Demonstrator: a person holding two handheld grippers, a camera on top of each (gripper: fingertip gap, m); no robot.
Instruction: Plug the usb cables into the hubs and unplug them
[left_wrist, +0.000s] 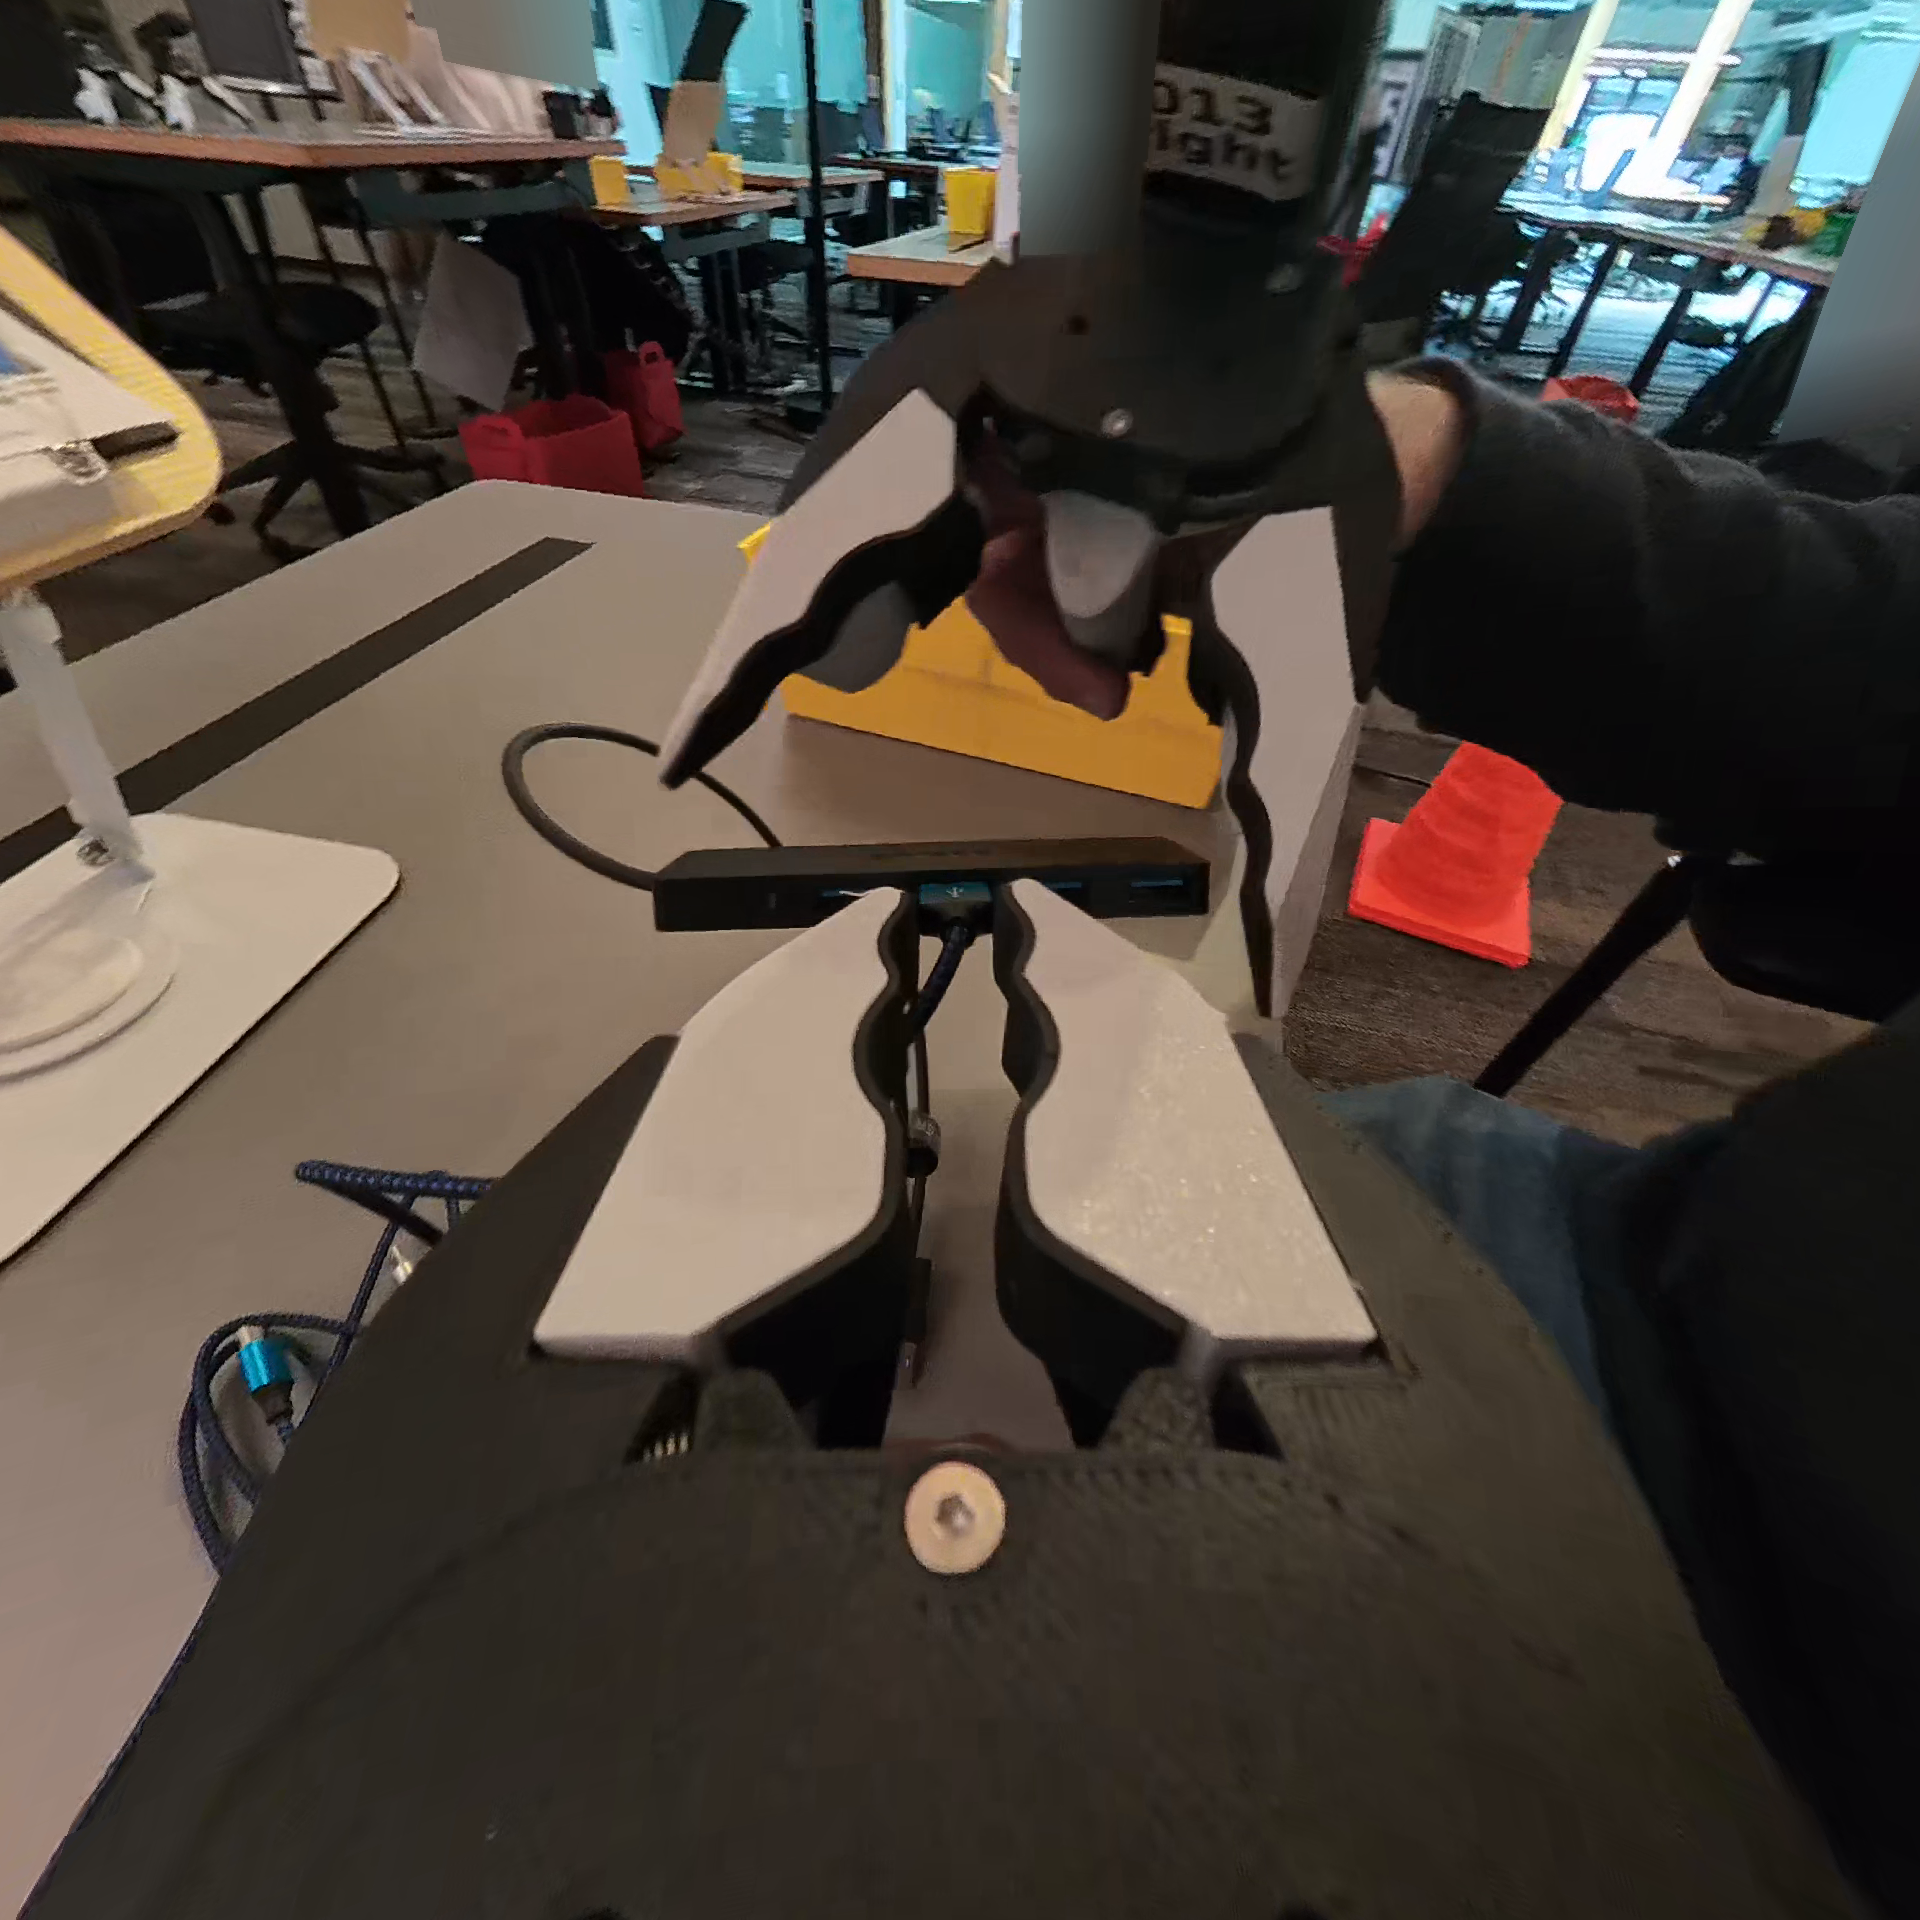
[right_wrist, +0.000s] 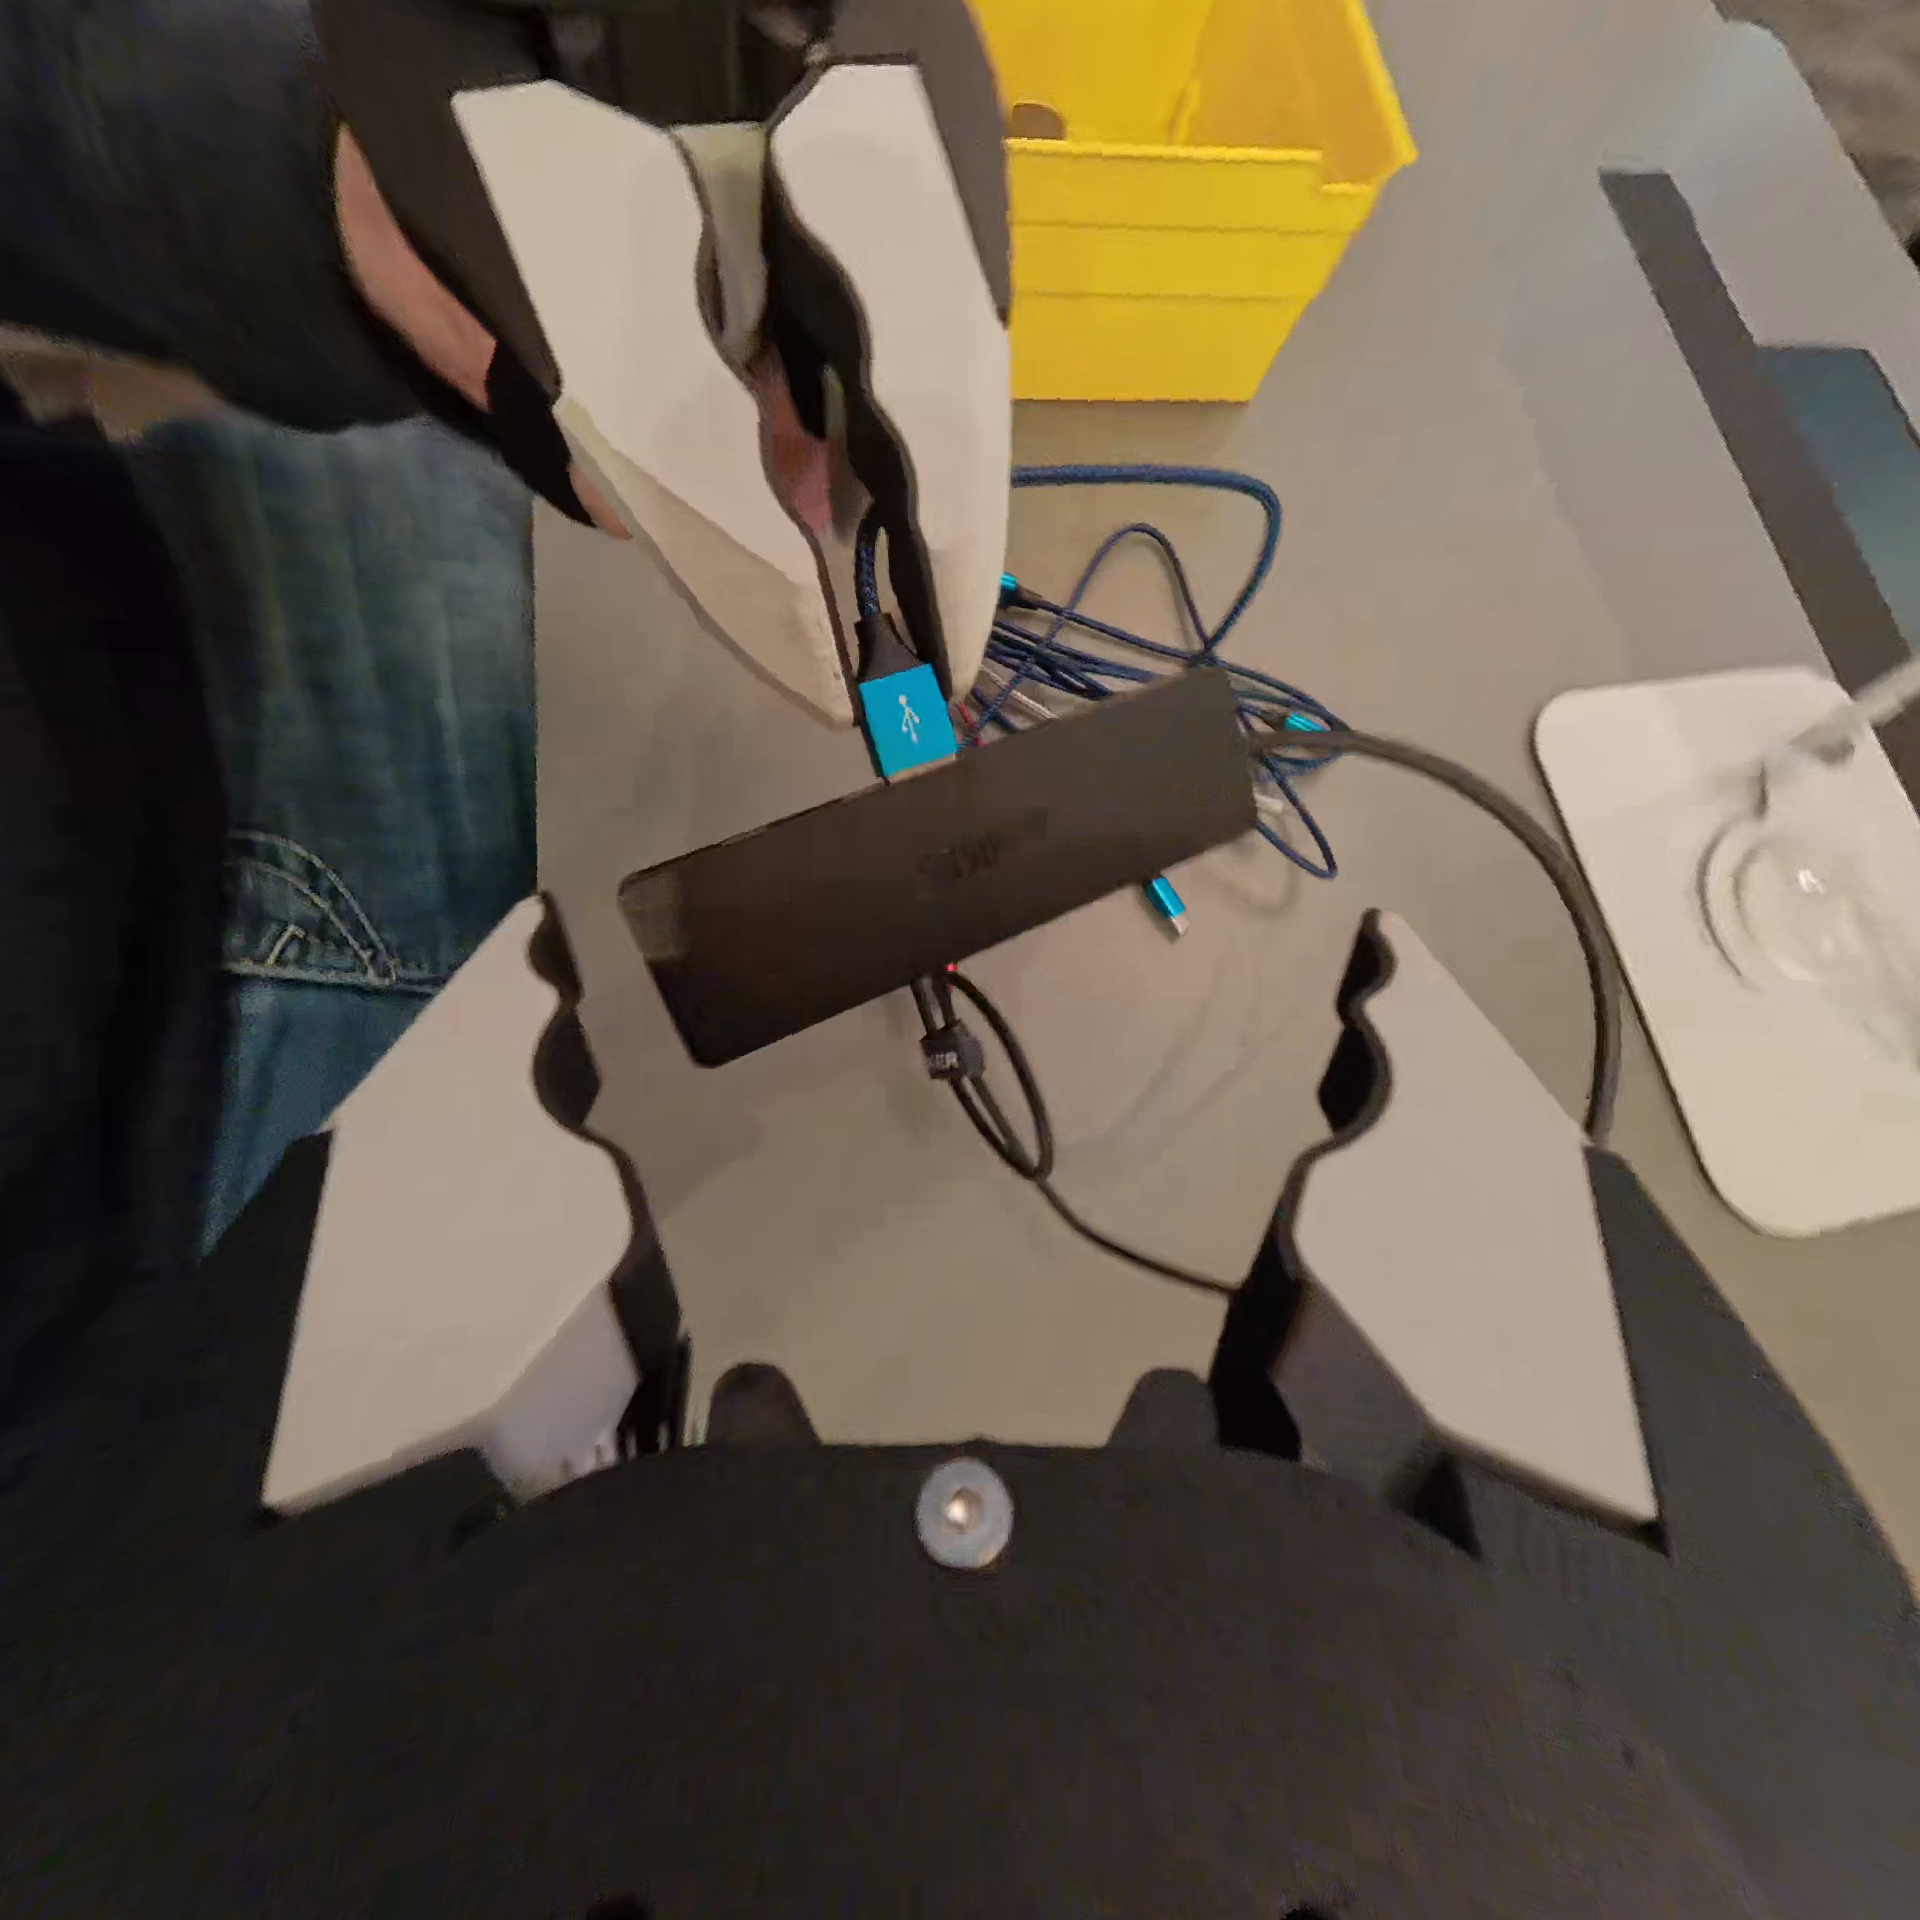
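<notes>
Pinching the blue USB plug (right_wrist: 906, 724) w/ your left gripper (left_wrist: 954, 914), you're at the hub (right_wrist: 935, 873) mid-frame, plug crosswise to hub's long axis; right gripper (right_wrist: 961, 935) spread wide, empty, above it.

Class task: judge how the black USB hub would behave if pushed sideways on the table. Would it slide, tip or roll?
The hub is a low flat bar lying on the grey table, so it would probably slide, not tip or roll. It looks slim, likely light. Its own black cable and the blue plug held by the left gripper may drag or pivot it.
</notes>
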